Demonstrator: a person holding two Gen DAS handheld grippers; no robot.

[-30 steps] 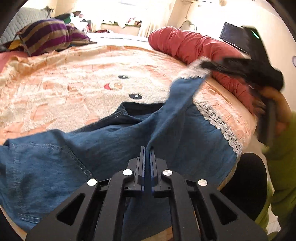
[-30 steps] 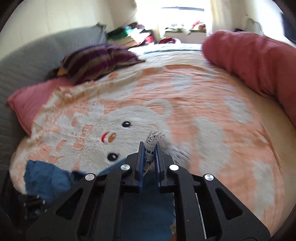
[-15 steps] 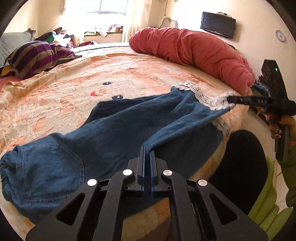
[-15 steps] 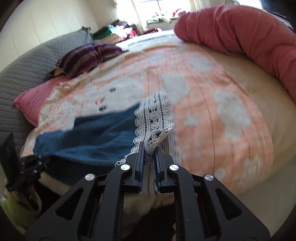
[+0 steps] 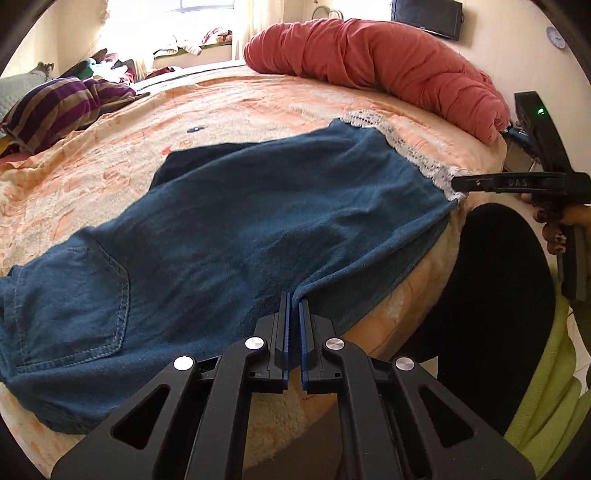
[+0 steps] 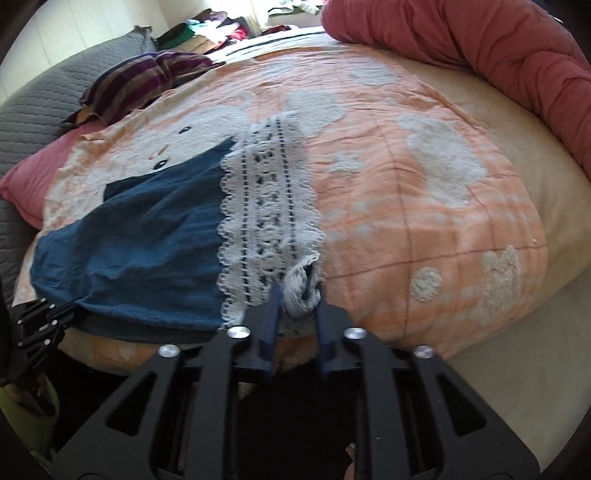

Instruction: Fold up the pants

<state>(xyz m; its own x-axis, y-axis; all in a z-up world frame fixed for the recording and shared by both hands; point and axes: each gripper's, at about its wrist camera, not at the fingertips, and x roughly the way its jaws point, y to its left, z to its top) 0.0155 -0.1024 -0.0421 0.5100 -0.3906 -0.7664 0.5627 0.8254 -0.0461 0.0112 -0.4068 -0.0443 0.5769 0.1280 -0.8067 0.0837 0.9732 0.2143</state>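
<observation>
Pants (image 5: 229,229) now laid flat; right claw (image 6: 295,295) opening.

We see a bed (image 5: 258,99) under a peach blanket (image 6: 424,192), a rolled red quilt (image 5: 388,62) along its far side and a striped pillow (image 5: 55,110) opposite. Daylight floods the window (image 5: 207,3); a dark screen (image 5: 426,16) and a clock (image 5: 555,37) hang on the cream wall (image 5: 498,44).

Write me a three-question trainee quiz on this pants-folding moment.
1. True or false: the left gripper is shut on the blue pants.
2. What trims the pants hem beside the right gripper? A) white lace B) fringe C) zip
3. Fill in: the right gripper's jaws are ____ with bunched lace trim between them.

Key: 1 true; 2 A; 3 opening.
</observation>
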